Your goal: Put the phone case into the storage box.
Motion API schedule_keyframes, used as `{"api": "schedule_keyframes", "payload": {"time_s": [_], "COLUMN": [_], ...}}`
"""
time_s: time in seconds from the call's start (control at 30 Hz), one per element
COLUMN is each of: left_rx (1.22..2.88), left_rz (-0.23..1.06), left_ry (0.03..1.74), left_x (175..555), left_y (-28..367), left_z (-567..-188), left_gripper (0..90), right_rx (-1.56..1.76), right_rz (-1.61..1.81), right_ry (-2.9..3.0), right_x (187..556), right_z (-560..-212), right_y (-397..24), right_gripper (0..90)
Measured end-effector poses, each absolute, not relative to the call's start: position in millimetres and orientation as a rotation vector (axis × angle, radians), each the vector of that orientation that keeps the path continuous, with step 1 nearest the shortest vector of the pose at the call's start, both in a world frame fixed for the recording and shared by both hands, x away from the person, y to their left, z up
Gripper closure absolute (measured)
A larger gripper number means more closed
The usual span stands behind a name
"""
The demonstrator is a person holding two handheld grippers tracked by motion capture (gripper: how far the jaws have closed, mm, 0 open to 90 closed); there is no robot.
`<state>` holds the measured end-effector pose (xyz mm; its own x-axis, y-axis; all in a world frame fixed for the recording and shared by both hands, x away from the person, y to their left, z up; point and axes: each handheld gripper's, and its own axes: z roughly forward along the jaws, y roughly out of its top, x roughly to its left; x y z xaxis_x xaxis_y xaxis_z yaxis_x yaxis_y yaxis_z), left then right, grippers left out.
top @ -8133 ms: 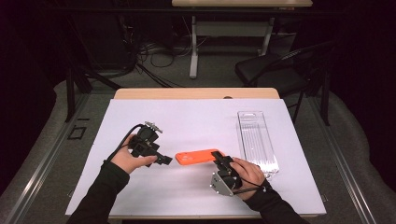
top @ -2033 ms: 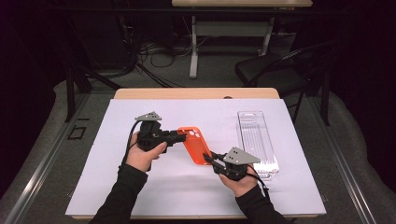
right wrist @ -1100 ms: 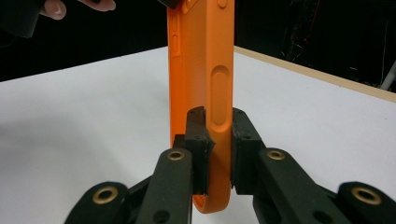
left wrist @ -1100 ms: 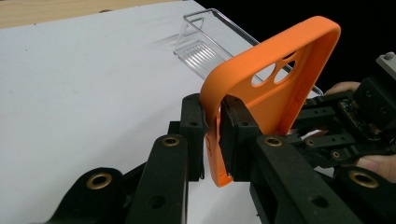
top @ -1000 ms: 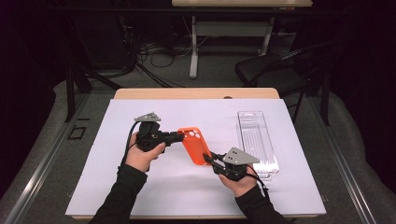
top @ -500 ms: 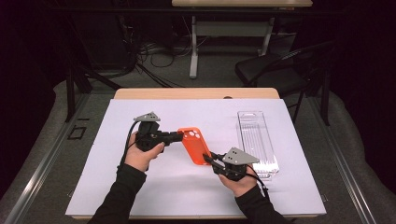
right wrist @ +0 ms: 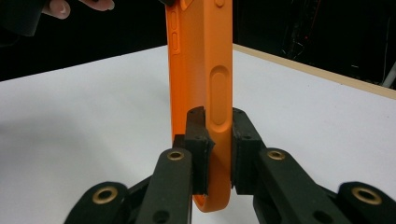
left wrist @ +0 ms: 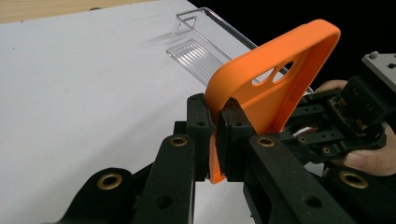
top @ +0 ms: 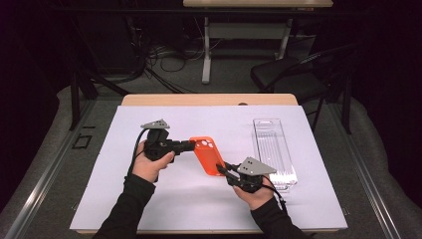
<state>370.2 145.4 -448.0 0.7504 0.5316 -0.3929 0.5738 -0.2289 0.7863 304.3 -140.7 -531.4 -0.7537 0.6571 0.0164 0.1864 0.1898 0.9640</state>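
You have the orange phone case [top: 208, 156] lifted at frame centre, left gripper [top: 188, 145] pinching its upper edge and right gripper [top: 222, 170] clamping its lower end, probably to steady it for the clear tray [top: 272, 149] at right.

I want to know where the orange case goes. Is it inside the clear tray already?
No, the orange phone case is held up between the two grippers, while the clear tray lies apart on the table.

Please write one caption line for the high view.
Both tools, left and right, grip an orange case above the table.
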Motion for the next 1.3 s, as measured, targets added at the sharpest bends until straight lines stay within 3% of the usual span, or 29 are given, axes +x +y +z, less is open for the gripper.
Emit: {"api": "schedule_keyframes", "payload": {"time_s": [1.3], "left_rx": [1.871], "left_rz": [-0.101], "left_ry": [0.924], "left_x": [369.6], "left_y": [145.6], "left_z": [-446.6], "left_gripper": [85.7], "right_rx": [0.811], "right_rz": [1.595], "right_ry": [2.080], "right_x": [304.5], "right_z": [-531.4], "right_y": [-140.7], "right_gripper": [80.3]}}
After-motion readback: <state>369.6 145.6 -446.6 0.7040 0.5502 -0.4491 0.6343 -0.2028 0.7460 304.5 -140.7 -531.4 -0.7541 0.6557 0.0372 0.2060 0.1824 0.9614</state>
